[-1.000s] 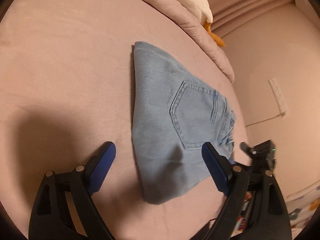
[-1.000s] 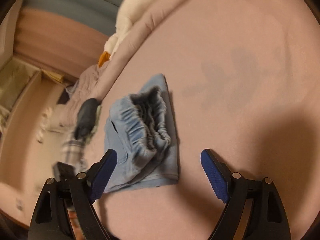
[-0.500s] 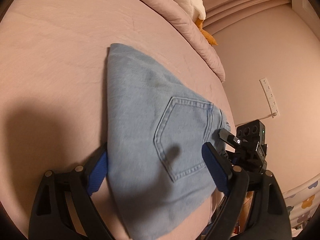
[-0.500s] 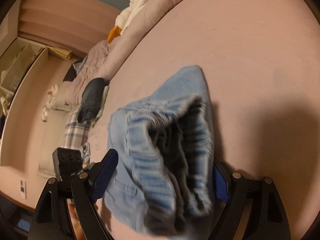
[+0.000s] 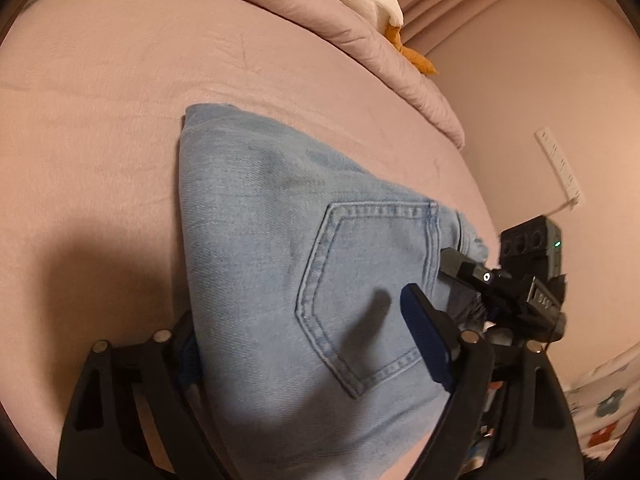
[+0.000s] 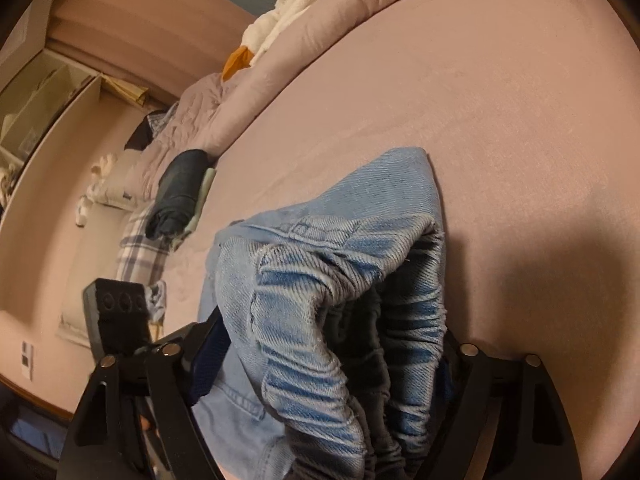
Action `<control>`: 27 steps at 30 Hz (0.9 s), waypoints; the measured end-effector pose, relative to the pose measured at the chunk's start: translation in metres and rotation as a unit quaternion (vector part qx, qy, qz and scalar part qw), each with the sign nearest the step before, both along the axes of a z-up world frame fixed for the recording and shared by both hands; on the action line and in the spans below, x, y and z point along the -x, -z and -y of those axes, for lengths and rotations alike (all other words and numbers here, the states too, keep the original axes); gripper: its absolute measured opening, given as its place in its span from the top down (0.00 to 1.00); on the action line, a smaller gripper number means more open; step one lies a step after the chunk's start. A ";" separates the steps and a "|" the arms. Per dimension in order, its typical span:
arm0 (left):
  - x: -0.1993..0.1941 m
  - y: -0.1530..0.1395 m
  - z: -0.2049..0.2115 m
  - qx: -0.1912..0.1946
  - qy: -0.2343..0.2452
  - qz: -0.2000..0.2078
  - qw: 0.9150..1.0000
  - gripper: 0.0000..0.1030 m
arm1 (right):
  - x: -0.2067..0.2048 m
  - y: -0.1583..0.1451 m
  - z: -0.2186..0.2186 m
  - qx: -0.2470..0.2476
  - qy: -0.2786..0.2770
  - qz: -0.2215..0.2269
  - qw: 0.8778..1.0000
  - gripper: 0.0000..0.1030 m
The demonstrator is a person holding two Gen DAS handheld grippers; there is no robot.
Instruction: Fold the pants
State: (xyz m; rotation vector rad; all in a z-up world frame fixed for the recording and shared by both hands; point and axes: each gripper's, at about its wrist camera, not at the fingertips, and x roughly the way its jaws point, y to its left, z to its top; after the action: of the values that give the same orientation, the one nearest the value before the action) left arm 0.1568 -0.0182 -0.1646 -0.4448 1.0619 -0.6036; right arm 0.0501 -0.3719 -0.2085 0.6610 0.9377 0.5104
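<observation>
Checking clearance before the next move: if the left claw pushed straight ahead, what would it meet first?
The folded jeans: they already lie between the left claw fingers, so it would just run further along the denim. Beyond that is bedsheet.

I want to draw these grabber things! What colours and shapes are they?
Each tool is black with two long, skeleton-like fingers with cut-out holes. The left tool has dark blue pads on the fingertips and small silver bolts at the joints. The right tool looks the same. A black box with a tiny green light sits on it.
</observation>
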 end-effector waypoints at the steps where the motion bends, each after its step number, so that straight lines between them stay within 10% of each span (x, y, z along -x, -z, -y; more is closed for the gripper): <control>1: 0.001 0.000 0.001 -0.012 0.001 0.005 1.000 0.25 | 0.002 0.000 0.001 0.003 0.001 0.003 1.000 0.24; 9: 0.005 0.004 -0.003 -0.059 -0.008 0.017 0.998 0.48 | 0.008 -0.004 -0.006 0.047 0.012 0.011 0.999 0.34; 27: 0.011 -0.005 0.015 -0.137 -0.029 0.044 0.989 0.63 | 0.029 -0.034 -0.053 0.255 0.060 0.063 0.963 0.46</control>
State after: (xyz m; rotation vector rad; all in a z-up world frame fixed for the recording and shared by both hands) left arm 0.1458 -0.0335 -0.1599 -0.2072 1.0265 -0.4140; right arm 0.0214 -0.3191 -0.1741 0.2121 0.8558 0.1854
